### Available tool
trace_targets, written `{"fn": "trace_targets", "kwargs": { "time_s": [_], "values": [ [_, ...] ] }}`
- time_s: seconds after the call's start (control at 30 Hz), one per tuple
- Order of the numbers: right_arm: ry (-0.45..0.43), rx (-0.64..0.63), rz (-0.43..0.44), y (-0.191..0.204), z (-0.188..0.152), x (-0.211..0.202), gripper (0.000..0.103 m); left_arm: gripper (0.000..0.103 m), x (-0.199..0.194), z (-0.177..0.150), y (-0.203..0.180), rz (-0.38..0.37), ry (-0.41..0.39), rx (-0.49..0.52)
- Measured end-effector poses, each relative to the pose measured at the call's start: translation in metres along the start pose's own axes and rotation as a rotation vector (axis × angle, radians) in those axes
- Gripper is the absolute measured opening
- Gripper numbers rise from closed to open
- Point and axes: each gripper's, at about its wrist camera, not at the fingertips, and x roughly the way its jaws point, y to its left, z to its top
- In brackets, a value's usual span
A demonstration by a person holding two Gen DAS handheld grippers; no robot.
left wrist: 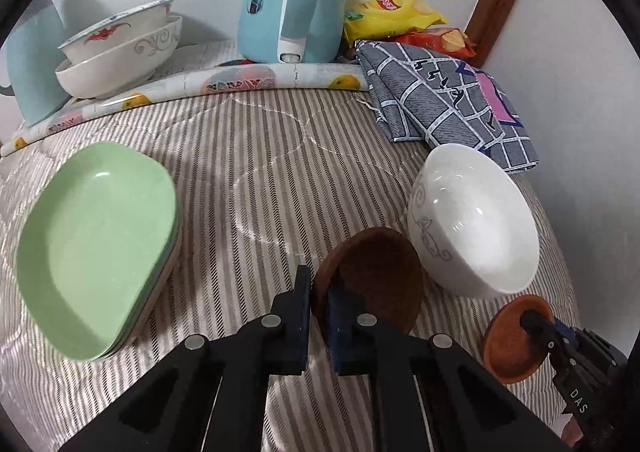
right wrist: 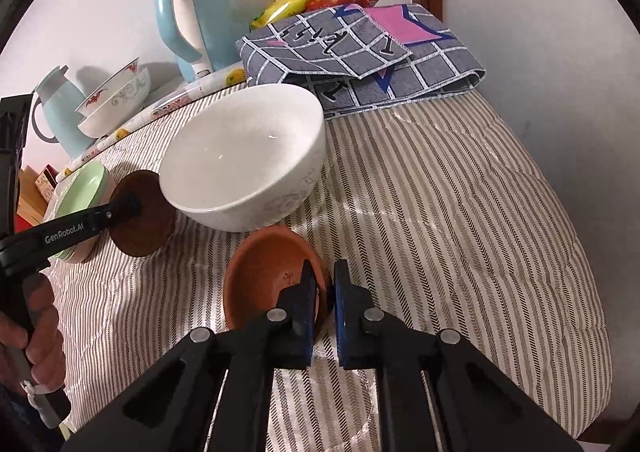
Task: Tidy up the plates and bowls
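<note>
striped tabletop [right wrist: 440, 212] is half sorted: green plates [left wrist: 96, 248] stacked, left gripper [left wrist: 318, 316] pinching dark saucer [left wrist: 372, 276], right gripper [right wrist: 325, 304] pinching orange saucer [right wrist: 272, 272]; white bowl [right wrist: 244, 156] remains.

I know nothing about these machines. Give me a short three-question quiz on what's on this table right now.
1. True or false: the left claw grips a dark brown saucer.
2. What does the right claw hold?
A. green plate
B. orange saucer
C. kettle
3. How many bowls sit stacked by the wall?

Key: 1 true. 2 B, the orange saucer. 3 two: the stacked bowls. The big white bowl stands apart.
</note>
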Motion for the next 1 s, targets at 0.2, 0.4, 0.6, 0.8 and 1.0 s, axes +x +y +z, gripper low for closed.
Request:
{"fn": "trace_targets", "kwargs": {
  "time_s": [0.2,0.4,0.6,0.8,1.0],
  "values": [
    [-0.041,-0.004,0.01,0.005,0.003,-0.02,0.009,0.008,-0.026,-0.003,0.004,0.015,-0.031,0.009],
    [-0.09,-0.003,0.01,0.012,0.012,-0.044,0.009,0.008,-0.053,-0.003,0.006,0.019,-0.071,0.013],
    [-0.128,-0.019,0.008,0.02,0.026,-0.064,0.009,0.008,-0.076,0.0,0.009,0.012,-0.113,0.01],
    [-0.12,-0.035,-0.012,0.027,0.04,-0.064,0.009,0.008,-0.084,0.002,0.019,0.016,-0.137,-0.021],
    [-0.119,-0.045,-0.01,0.032,0.051,-0.057,0.009,0.008,-0.083,0.008,0.023,0.018,-0.143,-0.034]
  ]
}}
